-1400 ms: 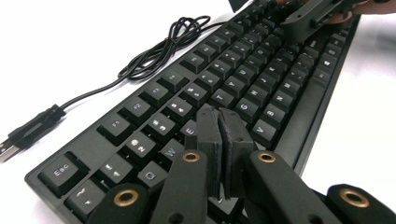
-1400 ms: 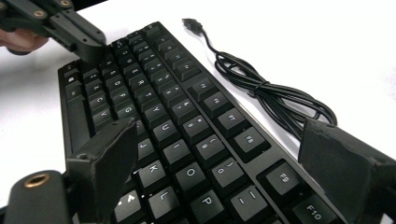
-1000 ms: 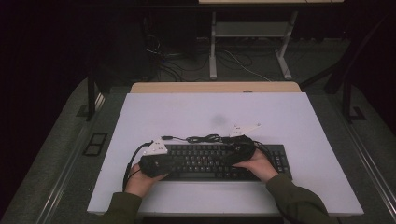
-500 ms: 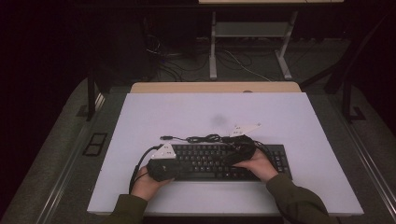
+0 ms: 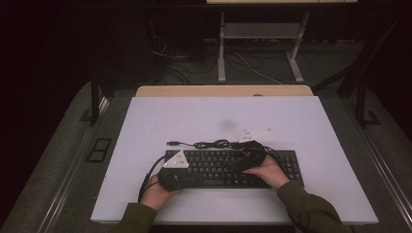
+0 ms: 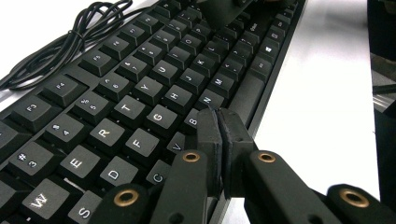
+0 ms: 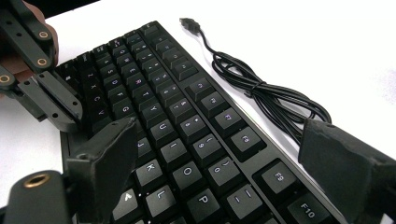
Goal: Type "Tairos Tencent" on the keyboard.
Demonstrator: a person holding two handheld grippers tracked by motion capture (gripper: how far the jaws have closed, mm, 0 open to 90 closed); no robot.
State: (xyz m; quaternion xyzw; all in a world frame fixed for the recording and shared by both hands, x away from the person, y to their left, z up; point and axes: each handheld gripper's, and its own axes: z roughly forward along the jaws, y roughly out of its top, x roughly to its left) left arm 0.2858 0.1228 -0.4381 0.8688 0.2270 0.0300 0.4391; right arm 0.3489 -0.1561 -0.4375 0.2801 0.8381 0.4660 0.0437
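In the left gripper view the keyboard (image 6: 140,88) is running off the left and bottom edges. In the high view both hands are covering part of its keys, and the key legends are reading too small there.

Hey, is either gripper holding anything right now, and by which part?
Nothing. The left gripper is shut empty over the keyboard; the right gripper is open above it.

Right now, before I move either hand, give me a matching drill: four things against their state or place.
1. left gripper
2. right gripper
3. keyboard
4. cable bundle

a. coiled on the table behind the keyboard
b. jaws shut, tips over the keys near the space bar
c. jaws wide apart above the keys
d. flat on the white table, under both grippers

Pairs: 1-b, 2-c, 3-d, 4-a
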